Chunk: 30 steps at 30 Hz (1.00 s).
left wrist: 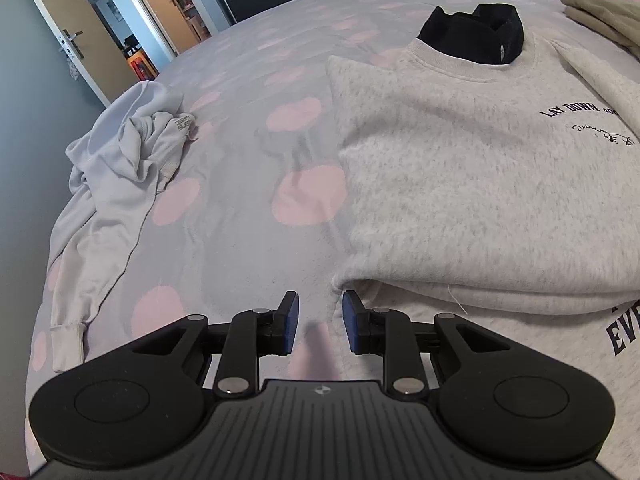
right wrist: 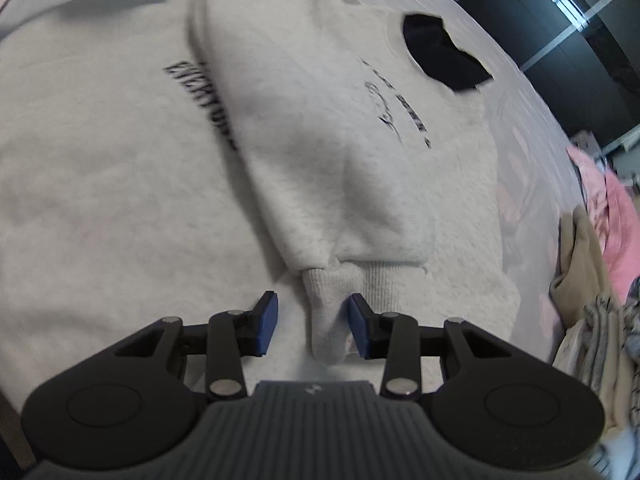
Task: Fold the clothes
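A light grey sweatshirt with dark printed lettering lies flat on the bed, its left side folded over the body. A black garment lies at its collar. My left gripper is open and empty, just off the sweatshirt's lower left folded edge. In the right wrist view the same sweatshirt has a sleeve folded across its front, and the ribbed cuff lies between the open fingers of my right gripper, which are not closed on it.
A crumpled white hoodie lies at the bed's left edge. The grey bedspread has pink dots. Pink bedding and a heap of beige and striped clothes lie to the right. An open door is beyond.
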Tool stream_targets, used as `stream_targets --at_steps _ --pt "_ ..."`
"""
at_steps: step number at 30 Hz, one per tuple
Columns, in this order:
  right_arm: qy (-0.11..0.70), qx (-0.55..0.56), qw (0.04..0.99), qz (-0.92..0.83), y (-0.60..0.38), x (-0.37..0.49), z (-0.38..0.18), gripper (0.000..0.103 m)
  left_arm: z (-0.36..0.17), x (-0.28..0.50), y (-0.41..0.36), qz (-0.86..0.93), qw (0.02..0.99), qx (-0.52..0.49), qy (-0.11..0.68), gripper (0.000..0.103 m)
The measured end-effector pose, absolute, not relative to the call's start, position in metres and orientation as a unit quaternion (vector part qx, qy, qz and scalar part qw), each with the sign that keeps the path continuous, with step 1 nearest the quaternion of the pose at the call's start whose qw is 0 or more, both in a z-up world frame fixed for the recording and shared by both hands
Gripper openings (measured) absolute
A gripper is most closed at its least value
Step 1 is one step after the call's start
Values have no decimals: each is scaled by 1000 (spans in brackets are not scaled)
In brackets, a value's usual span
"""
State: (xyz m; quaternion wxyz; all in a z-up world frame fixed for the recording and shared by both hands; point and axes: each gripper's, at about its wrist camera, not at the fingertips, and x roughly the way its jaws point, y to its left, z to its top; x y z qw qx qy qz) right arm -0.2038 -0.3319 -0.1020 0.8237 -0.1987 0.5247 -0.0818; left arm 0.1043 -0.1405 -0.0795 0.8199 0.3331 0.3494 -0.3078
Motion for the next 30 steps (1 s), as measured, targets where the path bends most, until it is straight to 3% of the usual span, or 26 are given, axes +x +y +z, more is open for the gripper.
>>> stream_targets --at_steps 5,8,9,11,12,13,15,24,28,30 --pt "528 -57 841 -97 -381 -190 -99 41 -81 103 -144 -310 818 335 351 23" --pt "524 -32 847 -87 -389 -192 -99 39 -81 102 -146 -309 817 339 349 23" --pt "523 -44 847 -85 -385 -194 -98 36 -81 101 -147 -308 817 341 349 23" --pt "521 -71 847 -84 -377 -197 -96 15 -81 102 -148 -307 817 339 352 23" --pt "518 -80 847 -89 -373 -200 -92 15 -80 103 -147 -311 816 332 357 20" --pt "515 -88 847 -94 -369 -203 -89 13 -79 104 -146 -317 815 323 362 8" --pt "509 -84 853 -85 -365 -208 -74 12 -77 106 -145 -315 818 313 365 0" --pt "501 -62 861 61 -321 -227 -11 10 -61 139 -116 -278 842 211 411 0" --pt "521 -101 846 61 -296 -225 -15 11 -53 145 -104 -299 829 131 453 0" --pt "528 -106 841 53 -294 -223 -21 11 -49 148 -100 -307 821 91 472 6"
